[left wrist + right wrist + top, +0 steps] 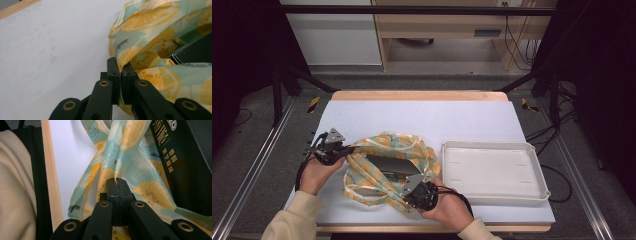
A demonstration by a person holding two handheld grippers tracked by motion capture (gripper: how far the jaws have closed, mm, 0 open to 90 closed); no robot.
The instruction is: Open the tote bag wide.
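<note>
Both tongs are clamped on the lemon-print cloth (387,160) mid-table, left tongs (343,151) at its left edge, right tongs (408,199) at the near corner, the dark box (393,165) seemingly lying between them.

Behind your table, top centre of the frame, stands a pale wooden cabinet (439,22); a white panel (334,40) sits upper left, black cables (517,40) hang upper right, grey floor (412,80) runs between.

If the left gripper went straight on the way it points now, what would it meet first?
Most likely the lemon-print cloth that the left gripper already pinches; behind the cloth lies a dark box, though depth is unclear.
</note>
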